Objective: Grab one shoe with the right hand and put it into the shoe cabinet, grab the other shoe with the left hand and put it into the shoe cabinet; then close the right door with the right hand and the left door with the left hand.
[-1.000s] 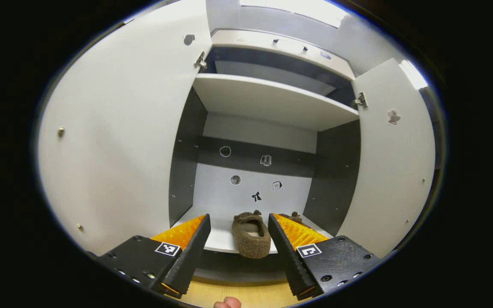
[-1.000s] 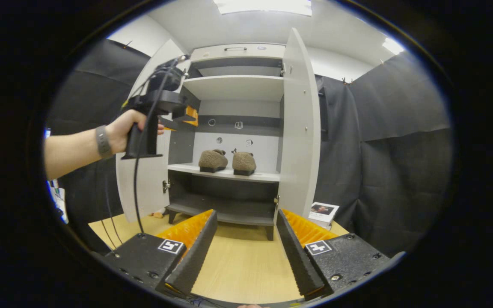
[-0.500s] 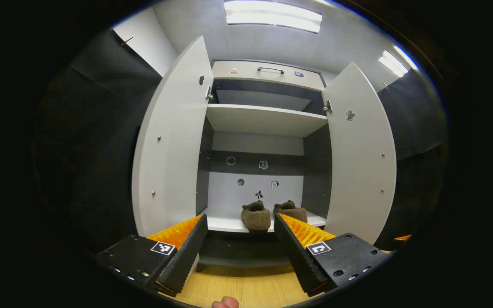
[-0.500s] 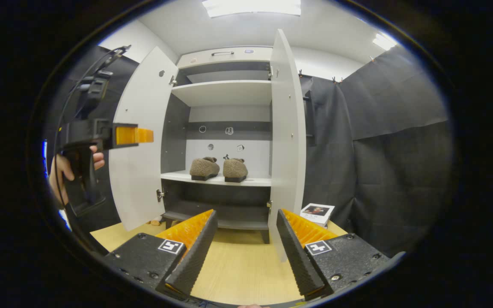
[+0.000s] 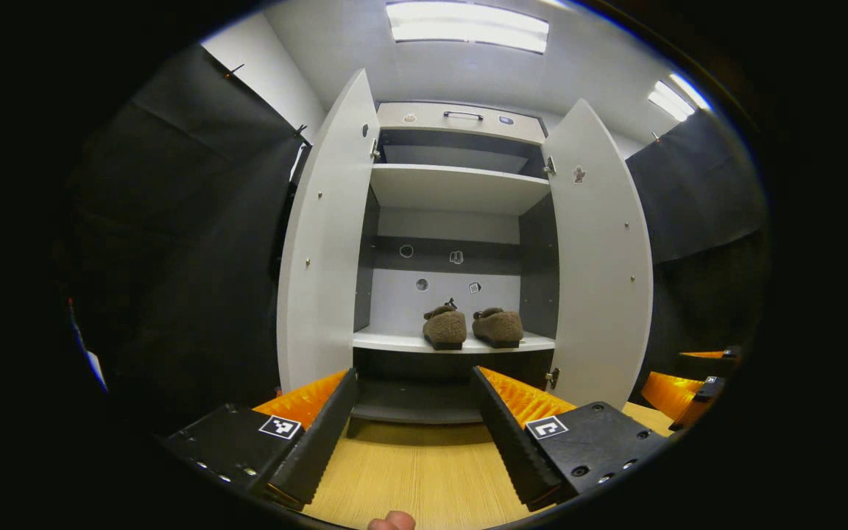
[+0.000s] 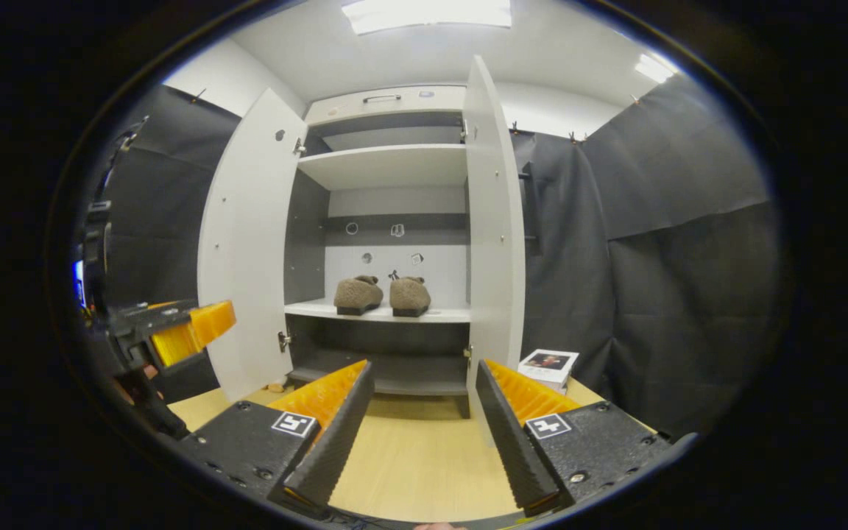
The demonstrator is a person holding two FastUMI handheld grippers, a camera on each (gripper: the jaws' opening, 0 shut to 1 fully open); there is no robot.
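Two brown fuzzy shoes (image 5: 444, 327) (image 5: 498, 327) stand side by side on the middle shelf (image 5: 394, 341) of the white shoe cabinet, also seen as shoes (image 6: 358, 294) (image 6: 409, 295) in the right gripper view. Both doors stand wide open: left door (image 5: 321, 250), right door (image 5: 601, 258). My left gripper (image 5: 414, 372) is open and holds nothing, well back from the cabinet above the wooden floor. My right gripper (image 6: 424, 366) is open too, in front of the right door (image 6: 495, 221). Each gripper shows at the edge of the other's view: right gripper (image 5: 685, 372), left gripper (image 6: 188, 331).
A book (image 6: 549, 364) lies on the wooden floor (image 6: 409, 456) just right of the cabinet. Black cloth walls close in on both sides. An upper shelf (image 5: 457, 188) and a top drawer (image 5: 461, 118) sit above the shoes.
My left gripper has pulled back out of the cabinet and dropped lower, leaving its shoe on the shelf. The right gripper has barely moved.
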